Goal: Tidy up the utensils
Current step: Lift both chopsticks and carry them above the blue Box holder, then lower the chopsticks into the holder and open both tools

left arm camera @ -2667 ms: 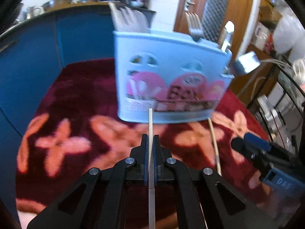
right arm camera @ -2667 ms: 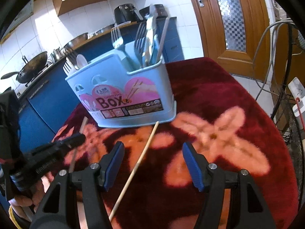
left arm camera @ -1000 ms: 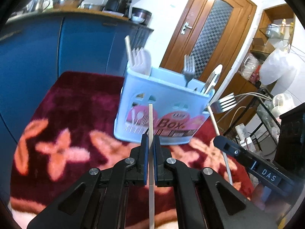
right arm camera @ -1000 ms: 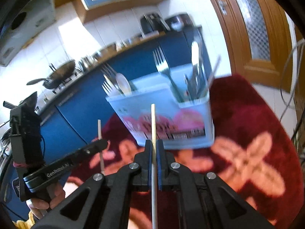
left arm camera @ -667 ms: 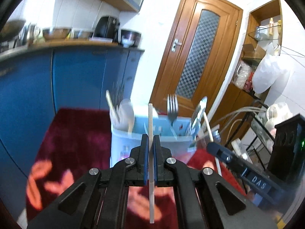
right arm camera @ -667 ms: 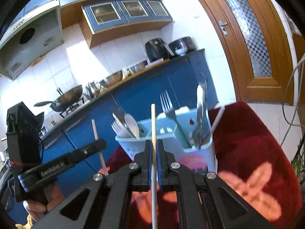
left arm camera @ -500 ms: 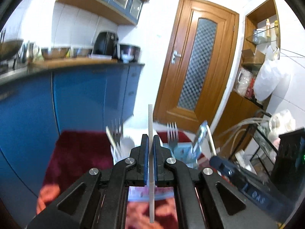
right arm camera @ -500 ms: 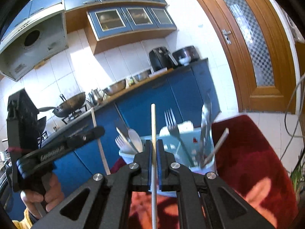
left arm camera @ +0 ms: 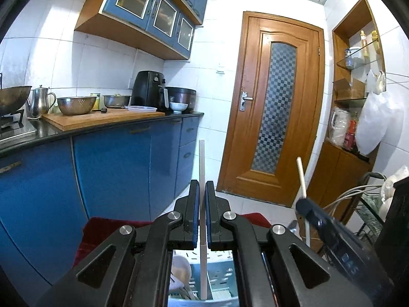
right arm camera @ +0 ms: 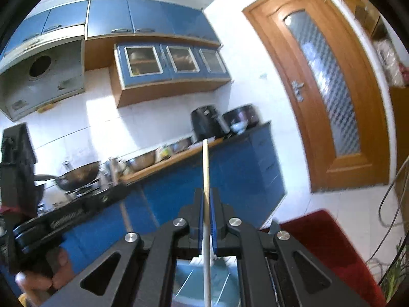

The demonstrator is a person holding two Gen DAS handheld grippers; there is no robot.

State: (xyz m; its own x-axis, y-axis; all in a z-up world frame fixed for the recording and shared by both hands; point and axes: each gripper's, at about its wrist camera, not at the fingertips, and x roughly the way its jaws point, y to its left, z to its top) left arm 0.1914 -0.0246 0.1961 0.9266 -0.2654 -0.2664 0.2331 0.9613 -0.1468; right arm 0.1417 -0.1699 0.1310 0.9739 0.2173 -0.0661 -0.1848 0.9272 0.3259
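Both tongs are now hanging higher: left tongs (left arm camera: 202, 204) pinching a chopstick (left arm camera: 202, 163), right tongs (right arm camera: 207, 212) pinching another chopstick (right arm camera: 206, 163), the box (left arm camera: 217, 278) directly beneath, ready for dropping in.

Bright daylight, fisheye-bent edges, right wrist view motion-blurred

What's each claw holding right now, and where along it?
Left claw pinches a chopstick mid-shaft, both ends sticking out. Right claw does the same with a second chopstick.
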